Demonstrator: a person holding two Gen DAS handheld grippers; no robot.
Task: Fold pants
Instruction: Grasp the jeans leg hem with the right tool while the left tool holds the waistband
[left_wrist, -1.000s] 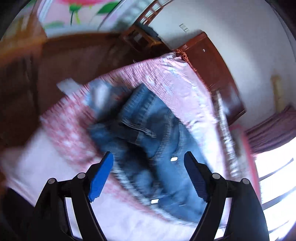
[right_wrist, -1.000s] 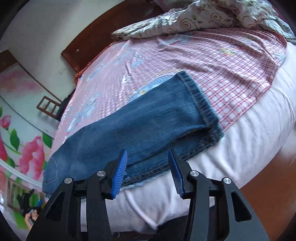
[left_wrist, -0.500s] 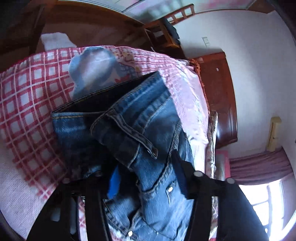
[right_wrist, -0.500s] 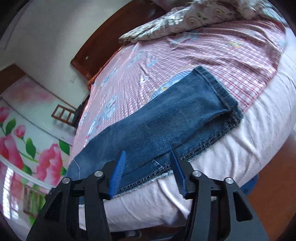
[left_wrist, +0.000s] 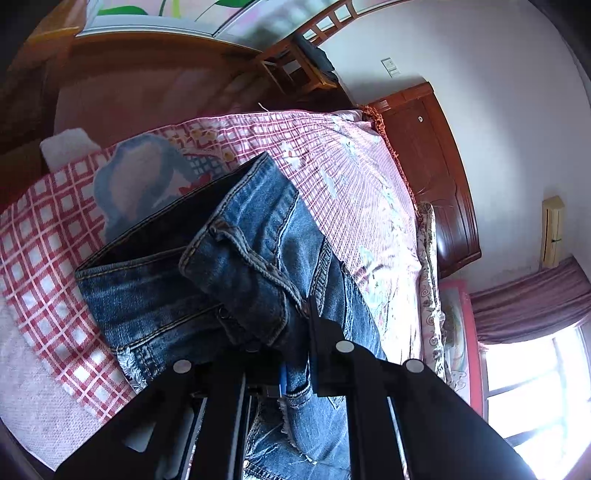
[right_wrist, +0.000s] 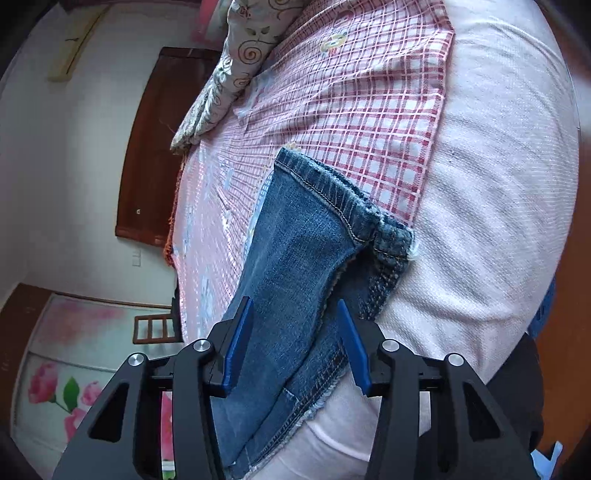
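Blue denim pants (left_wrist: 236, 258) lie on a bed with a red-and-white checked sheet (left_wrist: 48, 236). In the left wrist view my left gripper (left_wrist: 291, 354) is shut on the bunched waistband, and denim hides its pads. In the right wrist view the pant legs (right_wrist: 295, 258) lie stacked, hems (right_wrist: 332, 188) at the far end, near the bed's edge. My right gripper (right_wrist: 295, 347) is open with its blue pads either side of the leg fabric, just above it.
A wooden headboard (left_wrist: 432, 177) and a patterned quilt (right_wrist: 236, 62) are at the bed's far end. A wooden chair (left_wrist: 295, 66) stands by the wall. The pale mattress cover (right_wrist: 491, 206) drops away beside the hems.
My left gripper closed on the pants' waistband after hovering open above it. My right gripper moved in over the pant legs and rolled, staying open.
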